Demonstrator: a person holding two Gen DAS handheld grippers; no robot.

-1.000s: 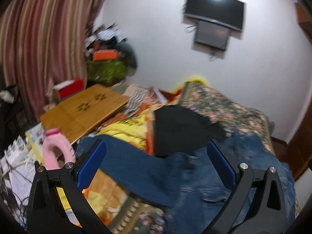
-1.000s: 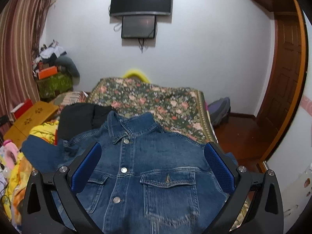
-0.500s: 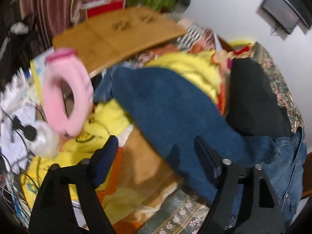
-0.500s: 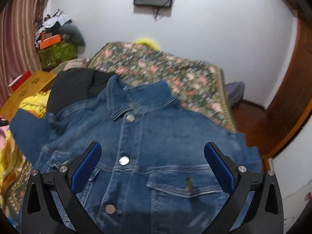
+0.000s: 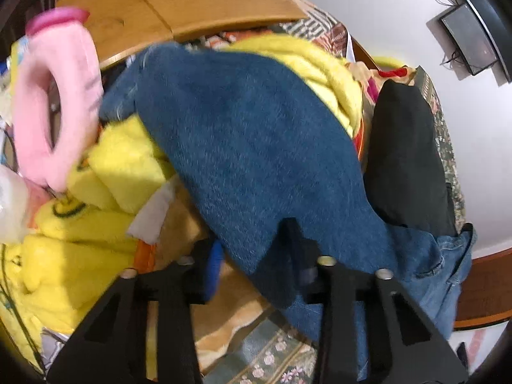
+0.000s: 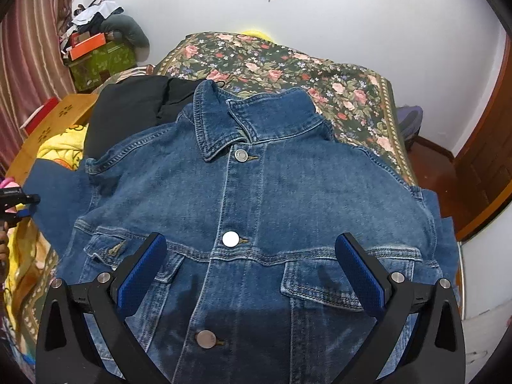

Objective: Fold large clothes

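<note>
One denim jacket (image 6: 256, 198) lies face up on the bed (image 6: 288, 60), buttoned, collar toward the wall, with three metal buttons showing down its front. At the far left, its left sleeve (image 5: 256, 147) stretches out over a yellow blanket (image 5: 105, 172), beside one pink ring-shaped cushion (image 5: 54, 96) and a wooden surface (image 5: 192, 3). The left hand-held gripper (image 5: 256, 265) is clenched on the sleeve's lower edge, fingers pressed into the cloth; a second ago its jaws stood wide apart above the sleeve, and half a second ago they were narrowing. One black garment (image 6: 128, 105) lies behind the jacket's shoulder. To the right, the right hand-held gripper (image 6: 249, 272) hangs released over the chest pockets, jaws wide, lower and closer to the jacket than a second ago
</note>
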